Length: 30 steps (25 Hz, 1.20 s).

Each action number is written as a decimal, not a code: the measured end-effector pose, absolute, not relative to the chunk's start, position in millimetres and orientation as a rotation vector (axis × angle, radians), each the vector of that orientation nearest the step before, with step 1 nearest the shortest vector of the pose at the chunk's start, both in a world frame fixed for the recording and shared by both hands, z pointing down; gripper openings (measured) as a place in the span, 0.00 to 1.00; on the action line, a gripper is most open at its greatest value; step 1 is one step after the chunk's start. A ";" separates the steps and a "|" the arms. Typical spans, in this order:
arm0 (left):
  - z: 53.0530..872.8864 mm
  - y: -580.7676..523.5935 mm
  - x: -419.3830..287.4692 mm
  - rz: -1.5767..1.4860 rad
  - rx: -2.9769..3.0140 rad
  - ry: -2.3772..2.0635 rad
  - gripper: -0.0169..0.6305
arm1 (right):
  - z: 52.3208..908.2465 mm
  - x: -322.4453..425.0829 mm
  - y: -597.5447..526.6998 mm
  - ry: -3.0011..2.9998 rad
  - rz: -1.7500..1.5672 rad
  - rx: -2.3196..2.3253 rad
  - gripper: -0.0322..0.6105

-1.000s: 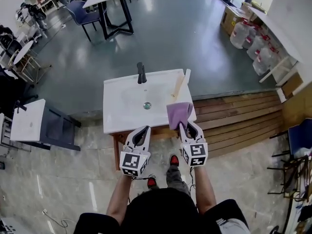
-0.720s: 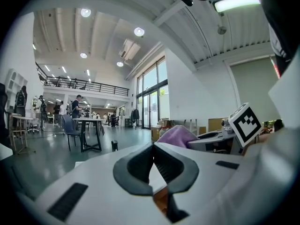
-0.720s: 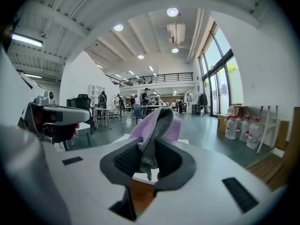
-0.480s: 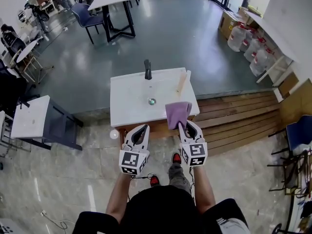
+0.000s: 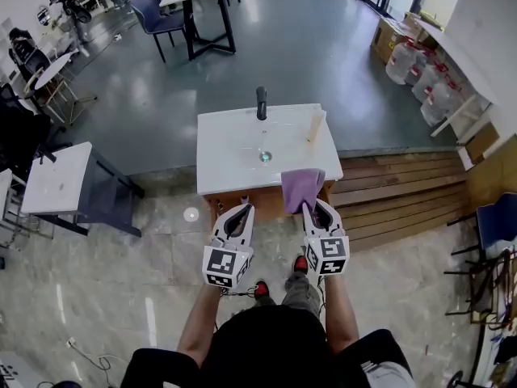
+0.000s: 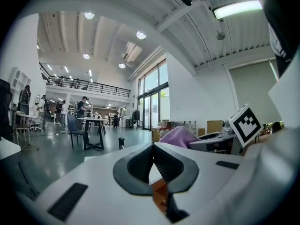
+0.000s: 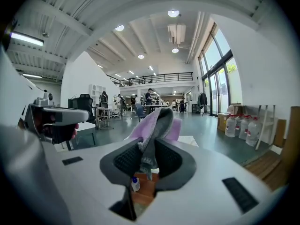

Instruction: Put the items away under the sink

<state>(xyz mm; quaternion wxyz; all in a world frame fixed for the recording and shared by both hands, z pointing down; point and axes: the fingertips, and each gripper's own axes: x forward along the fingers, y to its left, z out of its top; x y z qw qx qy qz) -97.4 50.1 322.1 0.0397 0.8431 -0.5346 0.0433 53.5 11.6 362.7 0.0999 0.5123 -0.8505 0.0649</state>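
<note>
the right gripper (image 7: pixel 146 150) has its pads clamped on a fold of the purple cloth (image 7: pixel 157 122), which stands up and flops forward over the jaws; the grip is narrow and steady. the left gripper (image 6: pixel 152 159) is closed right down on nothing, with only the wooden cabinet (image 6: pixel 160 191) under the sink showing past its tips.

since a second ago the cloth has come off the front right corner of the white sink (image 5: pixel 234 148) and now hangs in the air just in front of the basin's front edge. both grippers have drawn back together, and the sink sits further off in the head view (the person seems to have stepped away from it). that reads as the pick-up done and the carry begun: the cloth has yet to go down into the space under the basin, where a small white bottle with a blue cap (image 7: pixel 135 183) stands. a pale wooden stick (image 5: pixel 315 125) lies on the sink top near the black faucet (image 5: pixel 261 102), probably the next item to go.

no brand or wording can be read: the bottle's label is too small, and the gripper cubes carry only black-and-white square markers (image 5: pixel 325 248).
</note>
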 end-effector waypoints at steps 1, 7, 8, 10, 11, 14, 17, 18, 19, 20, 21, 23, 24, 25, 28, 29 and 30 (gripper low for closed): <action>324.5 52.0 -100.8 0.133 2.572 -1.644 0.04 | 363.8 51.7 13.3 -2.513 0.193 1.506 0.20; 348.4 56.0 -112.7 0.153 2.486 -1.666 0.04 | 383.2 48.8 19.2 -2.491 0.235 1.447 0.20; 353.2 56.1 -113.5 0.157 2.472 -1.668 0.04 | 388.2 48.3 19.4 -2.486 0.245 1.434 0.20; 363.0 54.5 -114.5 0.167 2.445 -1.671 0.04 | 398.5 46.3 18.4 -2.482 0.266 1.405 0.20; 368.4 53.7 -114.4 0.174 2.432 -1.673 0.04 | 404.3 45.2 18.1 -2.482 0.278 1.387 0.20; 387.4 54.7 -110.3 0.192 2.382 -1.674 0.04 | 425.1 43.6 20.5 -2.477 0.315 1.321 0.20; 409.8 54.6 -107.7 0.209 2.332 -1.674 0.04 | 449.8 39.4 20.6 -2.472 0.351 1.259 0.20; 417.9 54.0 -107.9 0.214 2.315 -1.675 0.04 | 459.1 37.1 20.4 -2.471 0.367 1.240 0.20; 426.0 53.4 -108.2 0.218 2.298 -1.678 0.04 | 469.0 35.0 20.4 -2.469 0.385 1.220 0.20; 433.7 52.3 -108.5 0.222 2.282 -1.683 0.04 | 478.8 32.9 19.8 -2.467 0.401 1.200 0.20; 441.2 50.8 -108.8 0.226 2.267 -1.689 0.04 | 488.4 31.1 18.6 -2.466 0.415 1.179 0.20; 455.9 48.3 -109.3 0.237 2.240 -1.701 0.04 | 505.8 28.1 15.6 -2.464 0.440 1.141 0.20; 463.1 47.9 -109.4 0.243 2.227 -1.707 0.04 | 513.9 27.0 14.4 -2.464 0.450 1.122 0.20; 470.3 48.0 -109.3 0.249 2.213 -1.713 0.04 | 521.7 26.4 13.5 -2.465 0.458 1.103 0.20; 491.6 49.0 -109.4 0.264 2.171 -1.732 0.04 | 545.9 25.8 11.1 -2.465 0.474 1.053 0.20; 499.7 49.3 -109.6 0.266 2.157 -1.737 0.04 | 554.3 25.5 9.7 -2.464 0.477 1.040 0.20; 507.9 49.5 -109.8 0.266 2.144 -1.741 0.04 | 562.9 25.2 8.3 -2.463 0.481 1.027 0.20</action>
